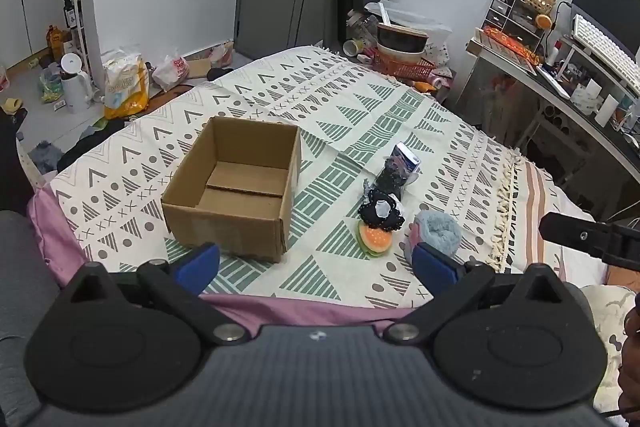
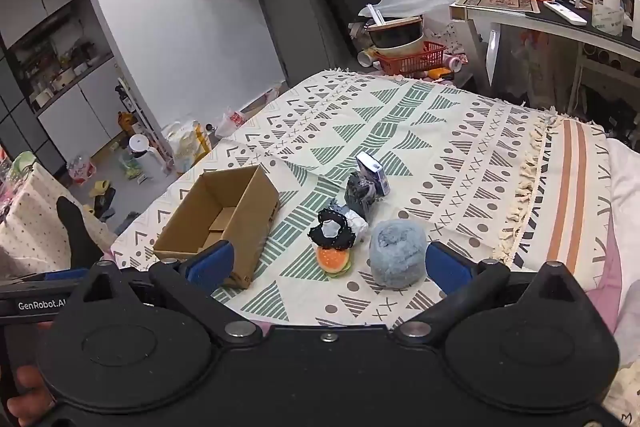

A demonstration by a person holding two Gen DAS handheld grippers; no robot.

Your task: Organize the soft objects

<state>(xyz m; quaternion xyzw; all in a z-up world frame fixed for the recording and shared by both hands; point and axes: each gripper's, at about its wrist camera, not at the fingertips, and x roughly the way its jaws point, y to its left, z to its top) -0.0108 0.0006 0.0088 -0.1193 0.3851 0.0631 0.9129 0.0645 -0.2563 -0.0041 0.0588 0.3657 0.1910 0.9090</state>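
Surface: a bed [image 1: 360, 115] under a patterned cloth; the box and the soft things lie on it, near the front edge.
Box: the box [image 1: 236, 183] sits left of the soft things, well apart from them, flaps open at the top and nothing inside. Judged to be the bin for the soft things, set within easy reach of both tongs.
Soft things: a cluster on the cloth right of the box. The blue puff [image 2: 396, 253] lies nearest; the burger toy [image 2: 334, 261] lies just left of it, and the black lace piece [image 2: 332, 233] rests against the toy's far side. Behind those, a dark bundle [image 2: 360, 193] leans on a small carton [image 2: 372, 171].
Left tongs: left tongs [image 1: 316, 263] spread wide, grasping nothing, held above the front edge between box and cluster.
Right tongs: right tongs [image 2: 328, 267] also spread wide and bare, hanging above the burger toy and the puff. The puff lies just beside the right pad [image 2: 450, 267]; whether they touch cannot be told.
Stage: judged to be the start; nothing is in the box.
Next move: probably the right tongs come down on the puff, the closest thing.
Risk: the puff is wide and squashy, so a shallow pinch may catch only fluff. The lace piece may drag the toy along.
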